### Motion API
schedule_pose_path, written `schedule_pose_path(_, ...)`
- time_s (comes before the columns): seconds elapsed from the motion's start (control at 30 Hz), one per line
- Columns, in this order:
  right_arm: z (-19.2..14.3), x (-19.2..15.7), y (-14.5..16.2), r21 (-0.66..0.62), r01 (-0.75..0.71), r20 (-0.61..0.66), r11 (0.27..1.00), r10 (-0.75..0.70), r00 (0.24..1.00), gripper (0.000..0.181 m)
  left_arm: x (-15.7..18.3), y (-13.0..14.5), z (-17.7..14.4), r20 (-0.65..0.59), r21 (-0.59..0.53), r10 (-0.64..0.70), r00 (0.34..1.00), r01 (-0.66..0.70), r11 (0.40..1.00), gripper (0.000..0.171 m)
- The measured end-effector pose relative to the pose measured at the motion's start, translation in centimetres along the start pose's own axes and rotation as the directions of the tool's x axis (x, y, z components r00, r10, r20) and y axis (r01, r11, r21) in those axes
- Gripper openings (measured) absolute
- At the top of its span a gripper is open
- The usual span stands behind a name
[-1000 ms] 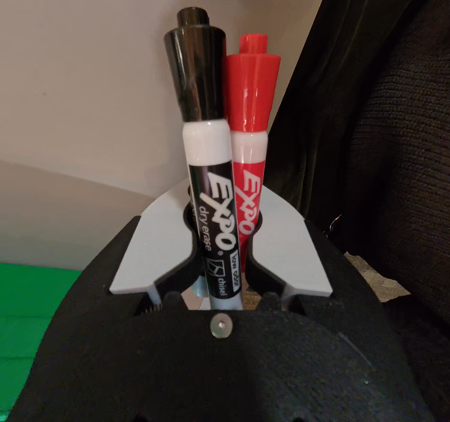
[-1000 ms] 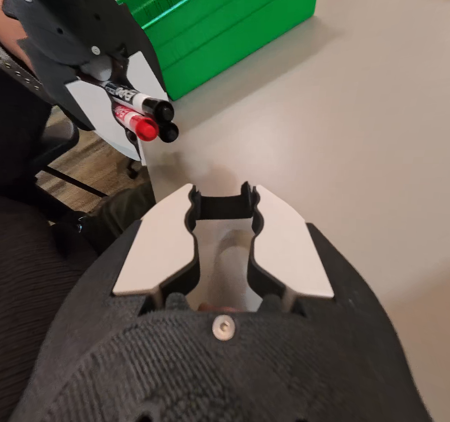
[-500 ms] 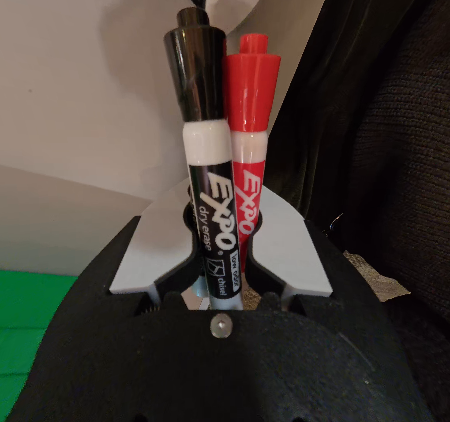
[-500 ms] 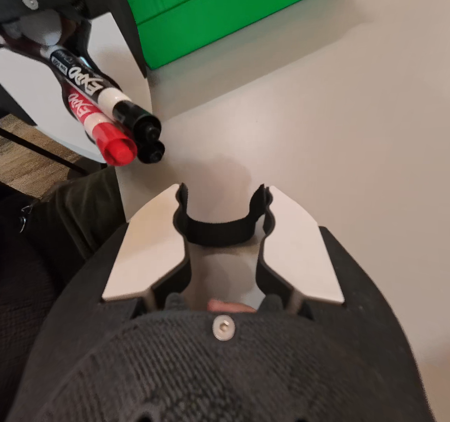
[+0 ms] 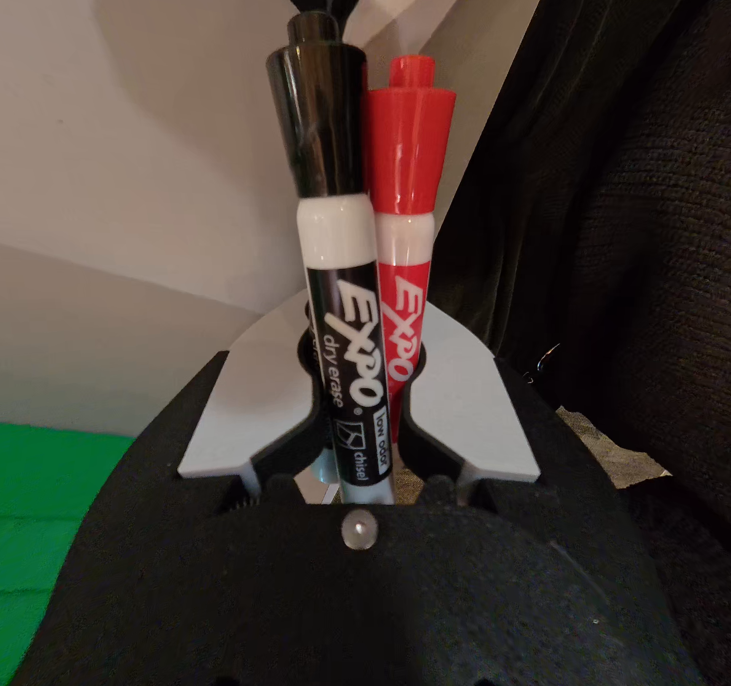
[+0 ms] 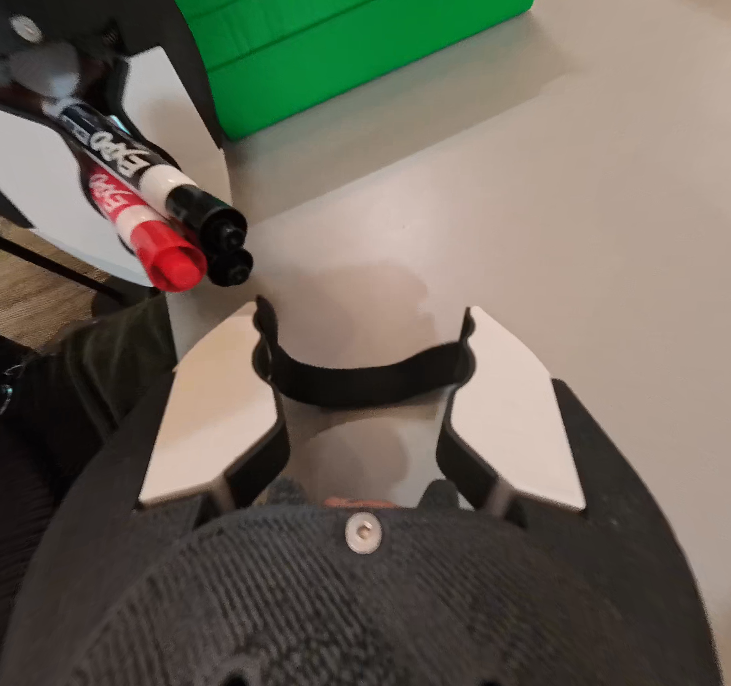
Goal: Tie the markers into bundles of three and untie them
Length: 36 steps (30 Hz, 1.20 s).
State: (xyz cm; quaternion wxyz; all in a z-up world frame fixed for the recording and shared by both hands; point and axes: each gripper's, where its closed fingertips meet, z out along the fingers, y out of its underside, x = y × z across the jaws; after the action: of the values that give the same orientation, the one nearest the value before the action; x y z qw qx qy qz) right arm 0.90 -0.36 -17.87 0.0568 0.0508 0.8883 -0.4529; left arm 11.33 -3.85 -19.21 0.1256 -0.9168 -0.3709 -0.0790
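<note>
Ahead-left of the empty, wide-spread right gripper, a green bin sits on the grey table; nearer left, the left gripper clamps a bundle of markers, caps toward the right gripper.

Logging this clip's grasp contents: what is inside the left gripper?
The left gripper is shut on a bundle of markers: a black-capped marker, a red-capped marker, and a second black cap seen only from the right wrist view. Their rear ends are hidden inside the gripper.

Bare table lies open ahead; the green bin and marker bundle block the left.
</note>
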Motion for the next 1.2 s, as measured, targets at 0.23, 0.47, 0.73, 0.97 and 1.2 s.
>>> schedule_pose_path(0.23, -0.3, 0.5, -1.1, 0.044, -0.044, 0.011, 0.998, 0.043, 0.999, 0.095, -0.1, 0.1, -0.3, 0.003, 0.01, -0.009, 1.0, 0.009, 1.0, 0.043)
schedule_pose_path(0.47, -6.7, 2.5, -2.2, 0.223, -0.189, -0.109, 0.956, 0.217, 0.97, 0.104, -0.2, 0.2, -0.5, 0.001, 0.02, -0.011, 1.0, 0.011, 1.0, 0.043)
schedule_pose_path(0.73, -7.0, -1.3, 3.8, 0.116, -0.356, -0.193, 0.927, 0.373, 0.907, 0.103, -0.6, 0.8, -0.8, 0.003, 0.024, -0.038, 0.999, 0.038, 0.999, 0.043)
schedule_pose_path(0.97, -3.8, -3.6, 5.0, 0.007, -0.304, -0.197, 0.953, 0.3, 0.933, 0.095, -0.6, 0.8, -1.1, 0.015, 0.023, -0.039, 0.999, 0.039, 0.999, 0.043)
schedule_pose_path(1.2, -3.2, 0.9, 3.7, 0.045, -0.259, -0.282, 0.965, 0.261, 0.923, 0.063, -0.4, 0.6, -1.3, 0.019, 0.028, -0.028, 0.999, 0.028, 0.999, 0.043)
